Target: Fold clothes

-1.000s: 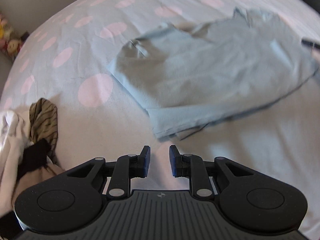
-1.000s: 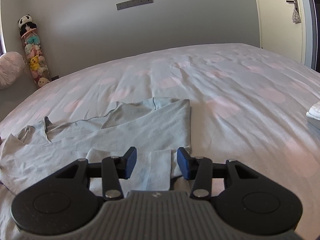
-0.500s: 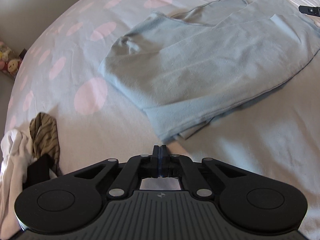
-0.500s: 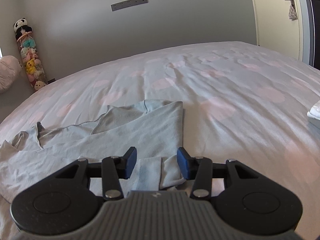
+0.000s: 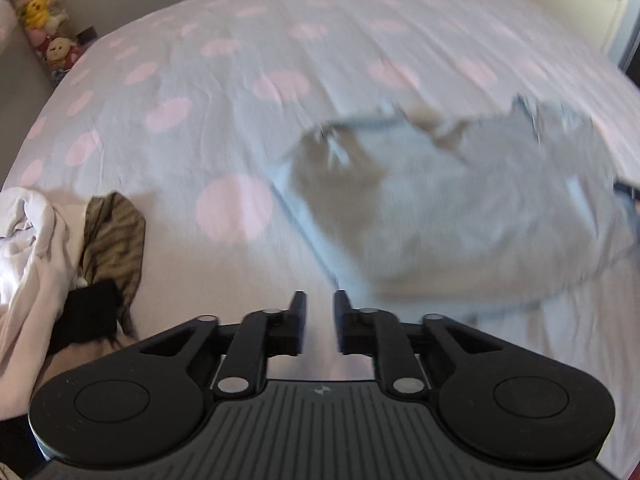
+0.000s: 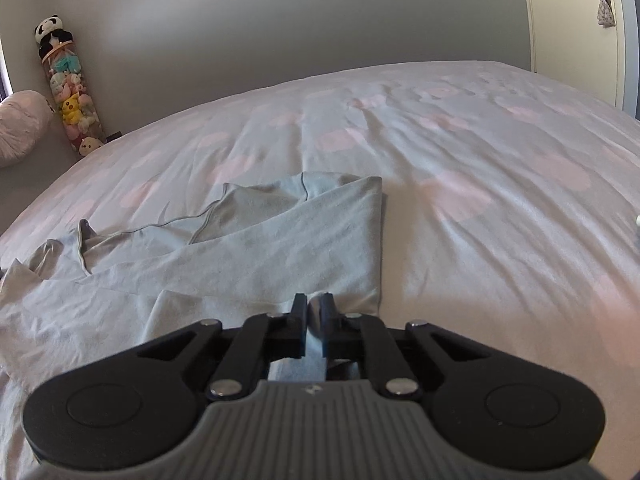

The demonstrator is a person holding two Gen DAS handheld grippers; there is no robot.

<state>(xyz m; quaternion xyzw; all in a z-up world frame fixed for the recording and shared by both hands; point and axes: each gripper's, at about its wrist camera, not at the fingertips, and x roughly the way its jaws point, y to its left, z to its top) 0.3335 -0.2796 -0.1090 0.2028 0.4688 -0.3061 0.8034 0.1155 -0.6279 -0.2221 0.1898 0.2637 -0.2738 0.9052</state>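
Note:
A light blue-grey shirt (image 6: pixel 260 256) lies partly folded on the bed, blurred in the left wrist view (image 5: pixel 460 208). My right gripper (image 6: pixel 315 308) is shut on a fold of the shirt at its near edge; cloth shows between the fingers (image 6: pixel 298 312). My left gripper (image 5: pixel 320 312) is open by a narrow gap with nothing in it. It hovers over bare sheet just left of the shirt's near corner, not touching it.
The bed sheet (image 5: pixel 240 92) is pale with pink dots. A pile of clothes lies at the left: white cloth (image 5: pixel 24 240), a brown striped piece (image 5: pixel 114 236), a black piece (image 5: pixel 86 316). A tube of plush toys (image 6: pixel 68 92) and a door (image 6: pixel 572 32) stand at the back.
My right gripper, open before, has shut on the shirt's near edge. My left gripper was open, shut empty half a second ago, and is open again; its view has swung up and left.

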